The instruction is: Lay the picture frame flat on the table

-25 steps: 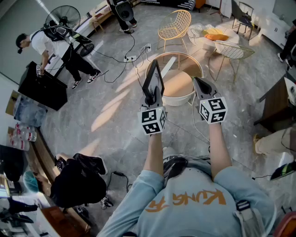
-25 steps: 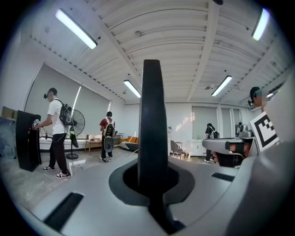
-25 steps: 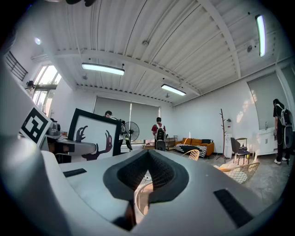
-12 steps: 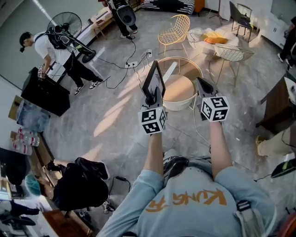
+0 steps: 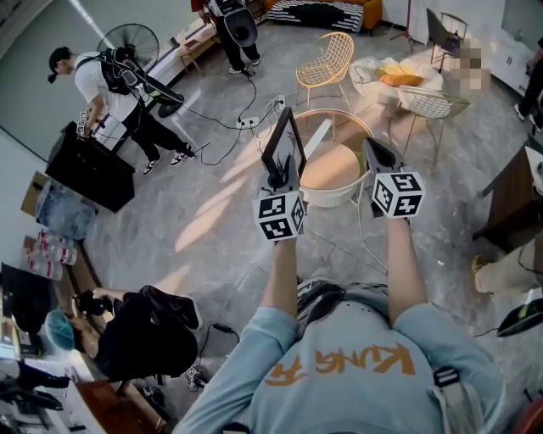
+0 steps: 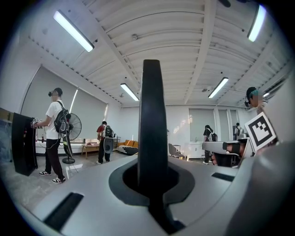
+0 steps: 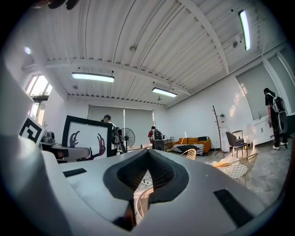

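the picture frame point(image 5: 284, 146) is held upright in the air by the round counter's point(image 5: 338, 163) left edge, its lower edge clamped in the left gripper point(image 5: 278, 180). the right gripper point(image 5: 371, 146), jaws together and empty, is over the counter's right edge.

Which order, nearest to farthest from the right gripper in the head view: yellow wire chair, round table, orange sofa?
1. round table: just ahead of the right gripper, slightly to its left.
2. yellow wire chair: beyond the table, farther up the view.
3. orange sofa: at the far wall, top edge.
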Demonstrator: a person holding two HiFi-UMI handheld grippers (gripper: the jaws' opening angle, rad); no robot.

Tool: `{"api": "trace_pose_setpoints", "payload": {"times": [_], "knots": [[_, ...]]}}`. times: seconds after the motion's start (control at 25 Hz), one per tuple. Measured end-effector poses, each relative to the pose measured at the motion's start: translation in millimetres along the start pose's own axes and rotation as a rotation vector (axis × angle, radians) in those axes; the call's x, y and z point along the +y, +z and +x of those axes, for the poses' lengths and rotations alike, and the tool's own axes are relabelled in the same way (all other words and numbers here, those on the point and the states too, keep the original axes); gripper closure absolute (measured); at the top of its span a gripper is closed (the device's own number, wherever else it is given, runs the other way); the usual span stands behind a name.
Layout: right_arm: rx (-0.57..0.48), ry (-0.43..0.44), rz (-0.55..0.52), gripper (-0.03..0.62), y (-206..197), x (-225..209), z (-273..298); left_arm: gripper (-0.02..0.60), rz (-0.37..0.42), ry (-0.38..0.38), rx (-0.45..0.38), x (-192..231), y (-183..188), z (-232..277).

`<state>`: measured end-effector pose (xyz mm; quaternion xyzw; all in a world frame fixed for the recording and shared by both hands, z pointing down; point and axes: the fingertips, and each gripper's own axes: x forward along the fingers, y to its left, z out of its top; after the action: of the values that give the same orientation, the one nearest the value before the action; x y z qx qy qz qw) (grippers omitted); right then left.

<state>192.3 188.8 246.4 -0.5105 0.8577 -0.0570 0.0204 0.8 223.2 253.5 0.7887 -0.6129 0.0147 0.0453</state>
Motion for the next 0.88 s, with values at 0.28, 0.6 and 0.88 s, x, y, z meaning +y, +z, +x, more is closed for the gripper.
{"api": "trace_pose_setpoints", "payload": {"times": [0.28,0.6,0.88], "knots": [[-0.025,0.022,0.008,0.597,8.7,-3.1,6.8,0.555,-0.021,0.033,-0.017,13.6,5.9,-1.7],[-0.056,0.004,0.016,0.597,24.7,-17.7,22.0,0.555,-0.026,-0.010,-0.039,18.3,23.6,20.4],[-0.014,0.004,-0.020,0.596,10.4,-32.1,63.4,0.555,-0.112,-0.010,-0.034,44.2,2.2,66.6]]}}
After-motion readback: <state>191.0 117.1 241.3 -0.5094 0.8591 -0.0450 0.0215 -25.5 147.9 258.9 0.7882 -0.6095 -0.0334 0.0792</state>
